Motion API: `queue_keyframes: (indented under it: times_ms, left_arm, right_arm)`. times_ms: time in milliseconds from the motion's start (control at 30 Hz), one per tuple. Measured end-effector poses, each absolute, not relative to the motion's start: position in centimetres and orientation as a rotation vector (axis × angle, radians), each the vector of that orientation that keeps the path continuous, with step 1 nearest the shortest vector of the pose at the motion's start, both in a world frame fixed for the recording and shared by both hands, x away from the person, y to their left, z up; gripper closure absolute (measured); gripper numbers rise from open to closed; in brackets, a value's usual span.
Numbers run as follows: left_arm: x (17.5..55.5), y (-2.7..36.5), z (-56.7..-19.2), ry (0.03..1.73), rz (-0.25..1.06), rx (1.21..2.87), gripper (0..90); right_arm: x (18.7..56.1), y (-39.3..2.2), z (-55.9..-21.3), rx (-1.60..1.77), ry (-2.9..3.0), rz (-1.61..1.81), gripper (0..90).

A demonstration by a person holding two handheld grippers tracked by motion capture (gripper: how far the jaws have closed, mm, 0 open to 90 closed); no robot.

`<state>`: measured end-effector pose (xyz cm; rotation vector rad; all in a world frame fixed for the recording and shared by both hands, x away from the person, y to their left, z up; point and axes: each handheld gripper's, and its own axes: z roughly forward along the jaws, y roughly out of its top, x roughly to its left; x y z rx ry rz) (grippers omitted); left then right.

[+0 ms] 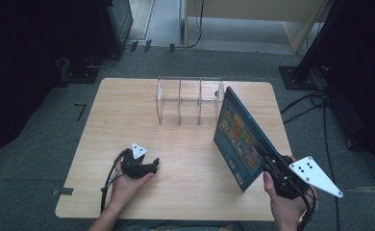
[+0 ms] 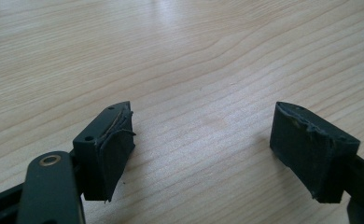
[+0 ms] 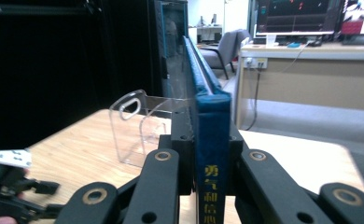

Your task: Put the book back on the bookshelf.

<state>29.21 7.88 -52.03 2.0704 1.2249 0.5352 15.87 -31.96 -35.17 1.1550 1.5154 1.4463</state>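
L gripper [image 2: 201, 140] agape, R gripper [image 3: 211, 154] clamped.

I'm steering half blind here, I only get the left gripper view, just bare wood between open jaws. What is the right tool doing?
Observer: The right tool is shut on the spine of a blue book.
Operator: How does the book sit?
Observer: It stands on edge over the right side of the table, with its picture side facing the left tool.
Operator: Anything beyond it?
Observer: A clear three-compartment box stands at the far middle, and its compartments look empty.
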Motion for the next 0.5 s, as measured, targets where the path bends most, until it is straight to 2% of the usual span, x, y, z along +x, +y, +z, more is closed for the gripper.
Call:
queue_keyframes:
  times_ms: [500]
  left_arm:
    - [29.22, 7.88, -52.04, 1.224, 0.536, 2.069, 21.6]
  right_arm:
    - [16.13, -31.63, -35.09, 1.184, 1.453, 1.447, 83.8]
